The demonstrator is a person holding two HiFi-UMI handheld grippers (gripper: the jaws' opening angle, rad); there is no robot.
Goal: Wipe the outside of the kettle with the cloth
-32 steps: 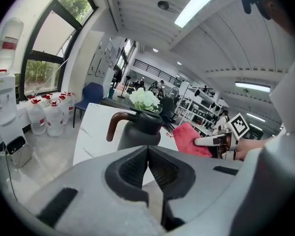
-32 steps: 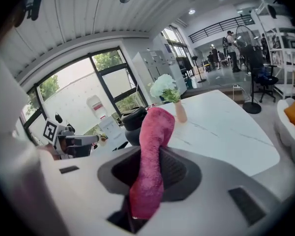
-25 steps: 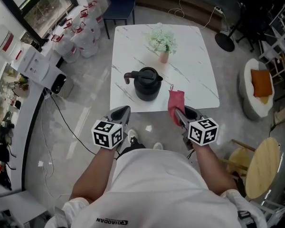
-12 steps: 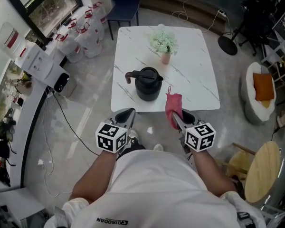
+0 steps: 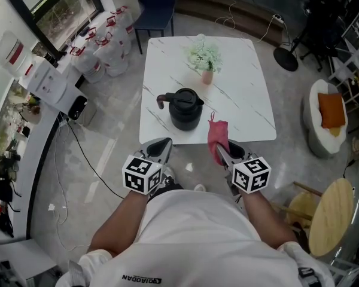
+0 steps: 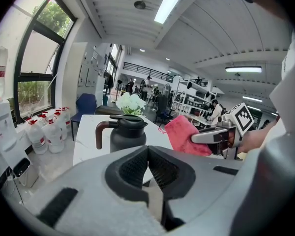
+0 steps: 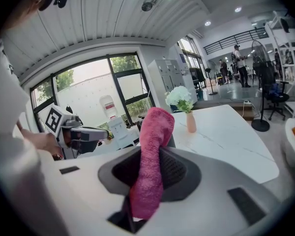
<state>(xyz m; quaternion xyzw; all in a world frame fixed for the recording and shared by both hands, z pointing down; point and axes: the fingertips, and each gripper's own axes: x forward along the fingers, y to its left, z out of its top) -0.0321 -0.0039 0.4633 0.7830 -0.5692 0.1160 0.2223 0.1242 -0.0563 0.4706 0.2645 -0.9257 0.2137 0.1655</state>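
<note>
A black kettle with a dark handle on its left stands near the front edge of the white marble table. In the left gripper view the kettle is ahead, beyond my jaws. My right gripper is shut on a pink cloth, which sticks up at the table's front edge, right of the kettle. The cloth fills the jaws in the right gripper view. My left gripper is shut and empty, just short of the table edge in front of the kettle.
A vase of white flowers stands behind the kettle. A blue chair is at the table's far side. Water bottles and a dispenser are on the left. A cable runs over the floor; a round wooden stool is on the right.
My left gripper has edged slightly rightwards, staying shut. The right gripper keeps its place with the cloth in it. The kettle has not moved on the table.
</note>
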